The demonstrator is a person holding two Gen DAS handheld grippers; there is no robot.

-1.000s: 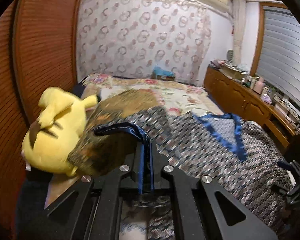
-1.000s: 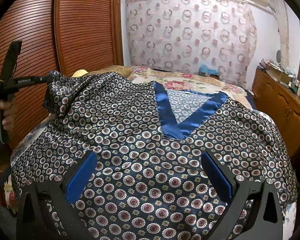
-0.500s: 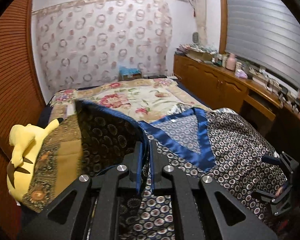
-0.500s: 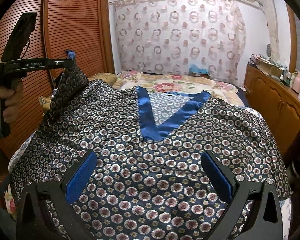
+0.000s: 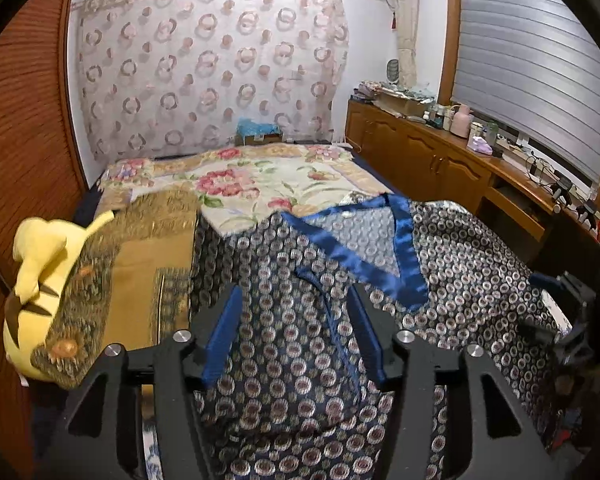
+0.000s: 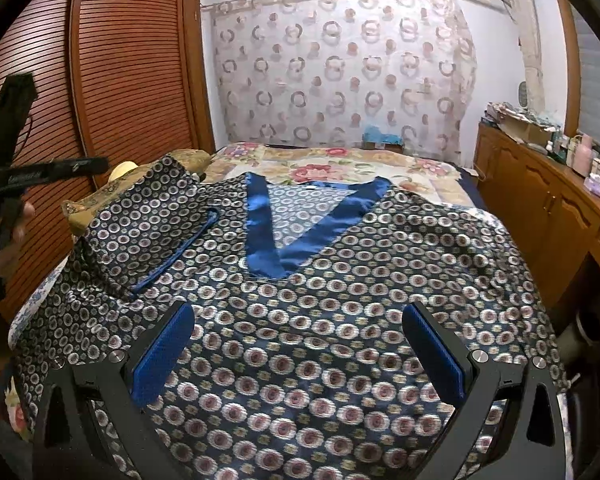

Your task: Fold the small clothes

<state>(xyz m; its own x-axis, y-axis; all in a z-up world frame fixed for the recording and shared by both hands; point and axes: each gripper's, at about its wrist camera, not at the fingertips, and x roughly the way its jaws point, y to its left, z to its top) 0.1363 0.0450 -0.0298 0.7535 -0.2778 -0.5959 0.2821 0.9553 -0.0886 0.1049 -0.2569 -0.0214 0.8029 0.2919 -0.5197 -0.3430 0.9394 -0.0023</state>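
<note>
Yellow plush toy [image 5: 40, 280] beside shirt [image 5: 300, 320]

Only one piece of writing shows. In the right wrist view, pale lettering runs along the black bar of the left claw [image 6: 46, 174], held by a hand at the left edge, but it is too blurred to make out. Nothing on the patterned garment, the bed cover, or the bottles on the wooden cabinet can be read.
</note>
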